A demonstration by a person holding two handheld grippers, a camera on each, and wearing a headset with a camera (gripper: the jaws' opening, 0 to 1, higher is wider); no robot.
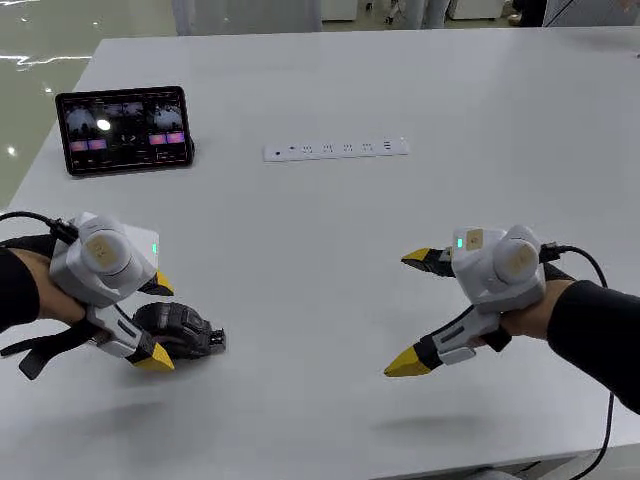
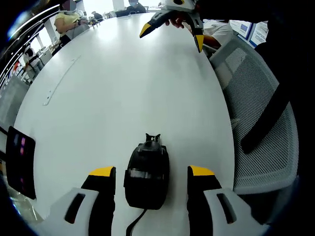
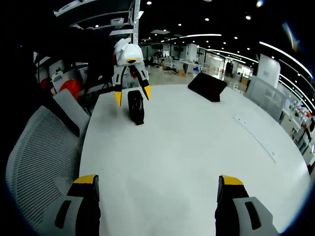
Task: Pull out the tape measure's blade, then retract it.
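**Yellow-tipped left gripper (image 2: 151, 171) astride a black, rounded plastic tape measure (image 2: 146, 172)**

Seen from the left gripper view, the two grey jaws with yellow tips stood moderately apart, one on each side of the tape measure's case. A thin strip of table showed between each jaw and the case, so neither jaw was pressing on it. The case lay flat on the white table (image 1: 330, 220), its blade mouth and hook end pointing to 12 o'clock. A dark cord ran from its rear toward 6 o'clock.

From the head view, this pair sat at about 8 o'clock, near the table's front edge, with a hand behind the gripper body.

The white right gripper (image 1: 410, 310), also yellow-tipped, was at about 4 o'clock in the head view, well apart from the tape measure. Its jaws were spread wide, with bare tabletop between them, and they pointed toward the left gripper.

Farther back, a black tablet on a stand (image 1: 125, 128) sat at 10 o'clock. A long white power strip (image 1: 336, 149) lay near 12 o'clock, just past the table's middle.

In the left gripper view, a grey mesh chair (image 2: 256, 123) stood off the table's edge at 3 o'clock.
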